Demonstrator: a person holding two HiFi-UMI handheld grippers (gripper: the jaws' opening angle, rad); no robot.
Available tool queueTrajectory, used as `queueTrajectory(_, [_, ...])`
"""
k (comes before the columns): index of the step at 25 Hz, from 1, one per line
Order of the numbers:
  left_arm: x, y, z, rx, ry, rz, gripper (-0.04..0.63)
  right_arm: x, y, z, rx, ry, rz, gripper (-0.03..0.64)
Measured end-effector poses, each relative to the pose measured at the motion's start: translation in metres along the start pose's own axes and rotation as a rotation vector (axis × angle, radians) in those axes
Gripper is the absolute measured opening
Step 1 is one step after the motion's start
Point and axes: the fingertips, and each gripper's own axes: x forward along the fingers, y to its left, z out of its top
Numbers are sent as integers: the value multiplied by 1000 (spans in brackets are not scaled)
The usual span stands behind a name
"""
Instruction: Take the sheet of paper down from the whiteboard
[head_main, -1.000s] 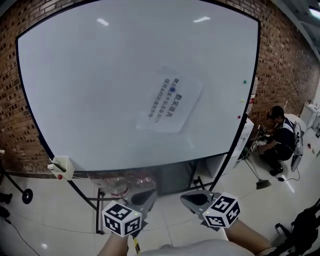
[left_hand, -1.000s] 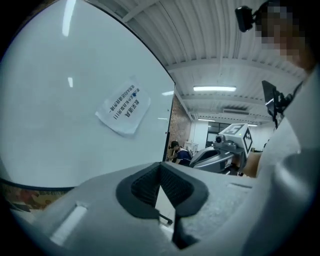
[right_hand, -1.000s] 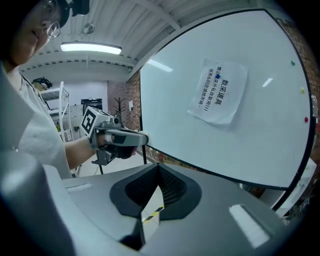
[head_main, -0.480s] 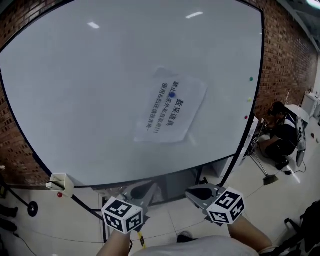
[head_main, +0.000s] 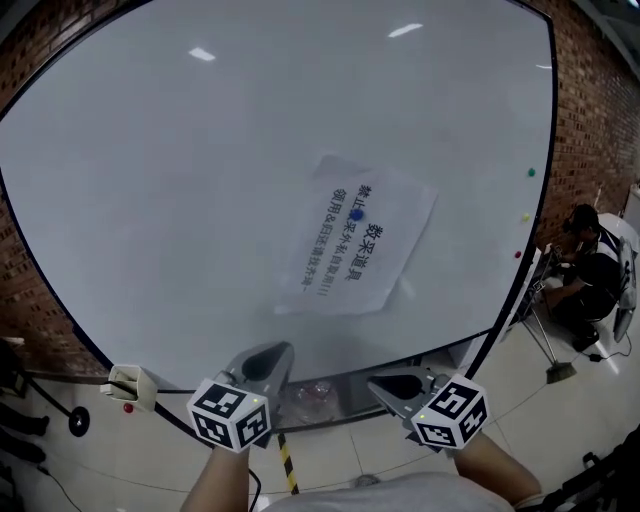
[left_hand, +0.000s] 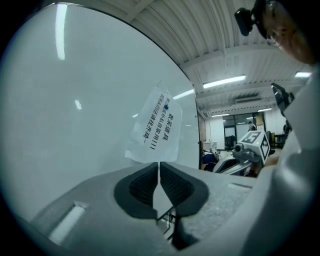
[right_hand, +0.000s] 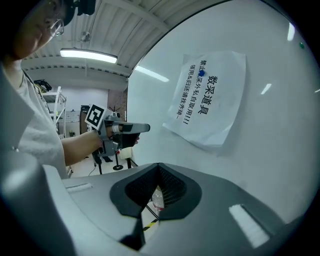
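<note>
A white sheet of paper with dark printed characters hangs tilted on the whiteboard, held by a small blue magnet. The sheet also shows in the left gripper view and the right gripper view. My left gripper is shut and empty, below the board's lower edge and left of the sheet. My right gripper is shut and empty too, below the sheet. Both point toward the board from below it. The left gripper shows in the right gripper view, the right gripper in the left one.
Small coloured magnets dot the board's right edge. An eraser holder hangs at its lower left. A brick wall stands behind. A person crouches at the right by a broom. The board's stand legs rise from the tiled floor.
Both grippers have come closer to the whiteboard and risen a little. The board and the sheet fill more of the head view. Jaws stayed shut.
</note>
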Motion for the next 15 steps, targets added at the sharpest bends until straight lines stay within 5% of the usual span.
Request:
queueTrajectory(6, [23, 39, 15, -19, 3, 52, 160, 18, -26, 15, 9, -26, 34, 0])
queueTrajectory(15, [46, 52, 23, -43, -30, 47, 161, 34, -38, 46, -105, -52, 80, 0])
